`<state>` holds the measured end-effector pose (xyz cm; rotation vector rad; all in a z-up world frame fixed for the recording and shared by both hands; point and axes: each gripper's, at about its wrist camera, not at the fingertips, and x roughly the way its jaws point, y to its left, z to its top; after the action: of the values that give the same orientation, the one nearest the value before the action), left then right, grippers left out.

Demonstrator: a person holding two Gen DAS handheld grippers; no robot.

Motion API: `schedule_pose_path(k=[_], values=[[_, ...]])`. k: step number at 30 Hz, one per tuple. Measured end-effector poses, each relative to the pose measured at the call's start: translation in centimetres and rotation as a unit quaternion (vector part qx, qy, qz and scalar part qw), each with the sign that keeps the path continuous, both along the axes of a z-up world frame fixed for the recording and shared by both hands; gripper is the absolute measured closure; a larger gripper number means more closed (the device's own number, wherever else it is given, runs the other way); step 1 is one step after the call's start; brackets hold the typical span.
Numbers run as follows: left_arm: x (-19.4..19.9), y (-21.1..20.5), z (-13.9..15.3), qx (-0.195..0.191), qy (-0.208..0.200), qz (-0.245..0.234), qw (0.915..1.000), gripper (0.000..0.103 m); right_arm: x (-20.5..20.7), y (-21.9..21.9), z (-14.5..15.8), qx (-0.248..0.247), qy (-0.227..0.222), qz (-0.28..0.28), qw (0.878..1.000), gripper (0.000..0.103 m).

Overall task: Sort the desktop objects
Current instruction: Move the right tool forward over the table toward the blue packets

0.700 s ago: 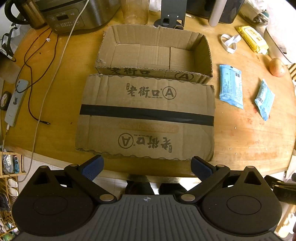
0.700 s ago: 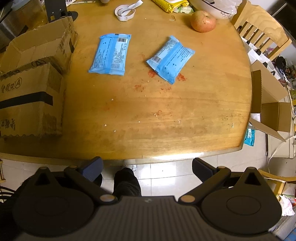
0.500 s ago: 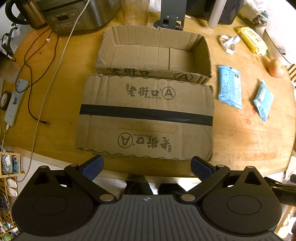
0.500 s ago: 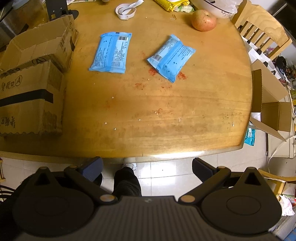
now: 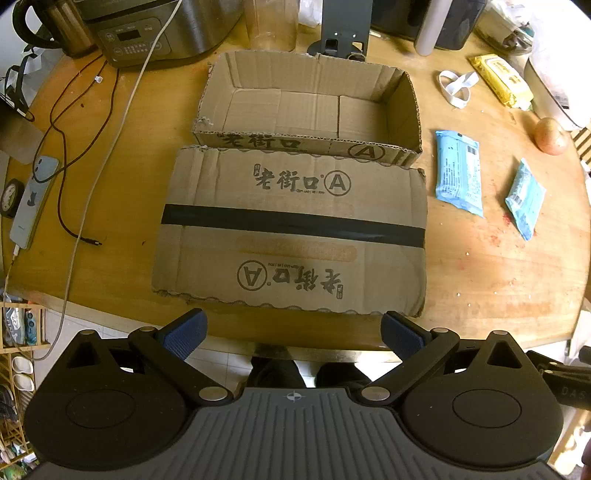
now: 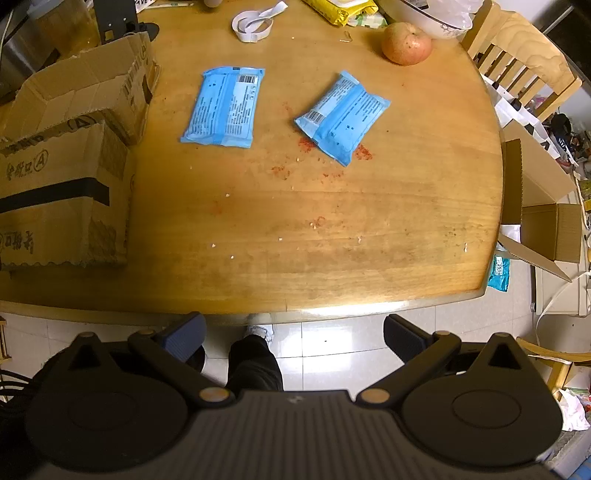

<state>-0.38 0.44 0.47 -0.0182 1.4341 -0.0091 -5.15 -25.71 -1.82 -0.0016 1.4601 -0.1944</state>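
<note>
Two blue packets lie flat on the round wooden table (image 6: 332, 229): one (image 6: 225, 107) nearer the boxes and one (image 6: 343, 116) to its right; both also show in the left wrist view, the first (image 5: 458, 171) and the second (image 5: 524, 197). An open, empty cardboard box (image 5: 310, 107) stands behind an upside-down taped box (image 5: 295, 232). My left gripper (image 5: 293, 334) is open and empty, off the table's near edge in front of the taped box. My right gripper (image 6: 293, 334) is open and empty, off the near edge, short of the packets.
An apple (image 6: 406, 42), a yellow wipes pack (image 5: 500, 81), a white tape loop (image 6: 253, 24) and a bowl (image 6: 432, 18) sit at the far right. A rice cooker (image 5: 147, 29), cables (image 5: 85, 122) and a phone (image 5: 33, 201) are at the left. A chair (image 6: 517, 62) and cartons (image 6: 543, 206) stand right of the table.
Both grippers have shifted slightly; the view of the table has moved a little. Both stay open and nothing on the table has moved.
</note>
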Motion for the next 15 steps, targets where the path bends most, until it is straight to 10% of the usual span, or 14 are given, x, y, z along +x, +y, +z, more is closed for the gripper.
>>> schedule_pose_path(k=[15], values=[[0.17, -0.18, -0.08, -0.008, -0.003, 0.000, 1.0000, 0.000, -0.04, -0.10, 0.23, 0.003, -0.006, 0.003, 1.000, 0.000]])
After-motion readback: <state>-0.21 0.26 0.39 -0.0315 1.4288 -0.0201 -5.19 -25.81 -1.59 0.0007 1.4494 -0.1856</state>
